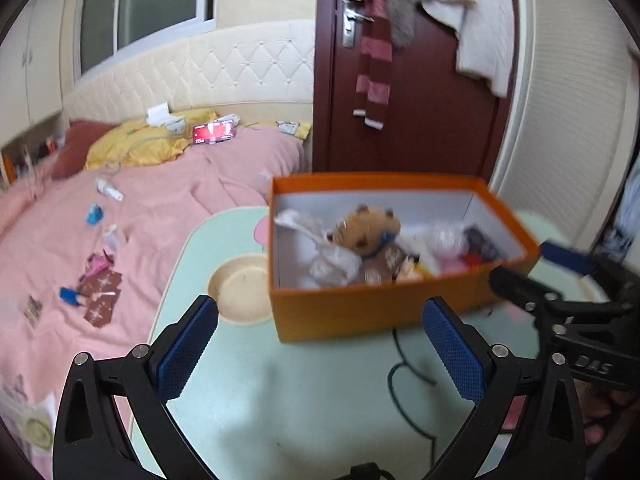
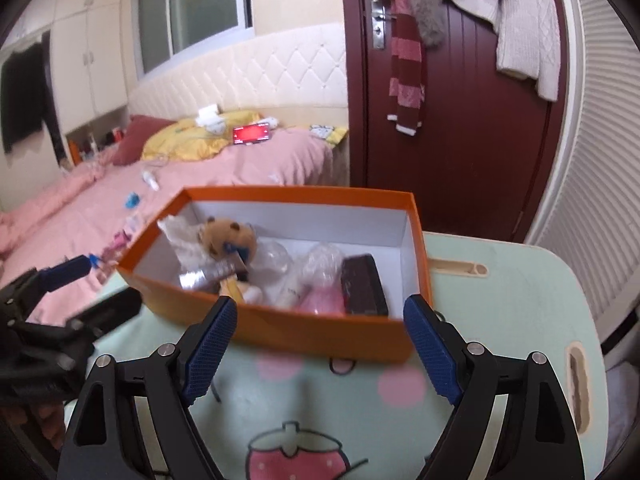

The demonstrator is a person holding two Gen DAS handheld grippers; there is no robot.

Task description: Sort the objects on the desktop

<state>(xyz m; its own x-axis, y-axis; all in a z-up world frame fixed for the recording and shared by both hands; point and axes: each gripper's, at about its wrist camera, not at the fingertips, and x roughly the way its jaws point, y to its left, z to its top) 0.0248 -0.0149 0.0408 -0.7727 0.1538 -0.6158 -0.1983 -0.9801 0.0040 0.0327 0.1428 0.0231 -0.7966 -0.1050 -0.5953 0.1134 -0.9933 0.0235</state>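
Note:
An orange box (image 1: 360, 312) with a white inside stands on the mint-green table (image 1: 300, 400). It holds a brown plush bear (image 1: 370, 228), crumpled white wrapping (image 1: 332, 260), a pink item (image 2: 324, 300) and a dark wallet-like case (image 2: 364, 288). My left gripper (image 1: 320, 344) is open and empty just in front of the box's near wall. My right gripper (image 2: 320, 340) is open and empty at the box's (image 2: 300, 328) near wall; it also shows in the left wrist view (image 1: 548, 272) at the right.
A cream bowl-shaped recess (image 1: 240, 292) lies in the table left of the box. A black cable (image 1: 404, 376) lies on the table. A pink bed (image 1: 140, 220) with small scattered items lies left. A dark red door (image 1: 420, 80) stands behind.

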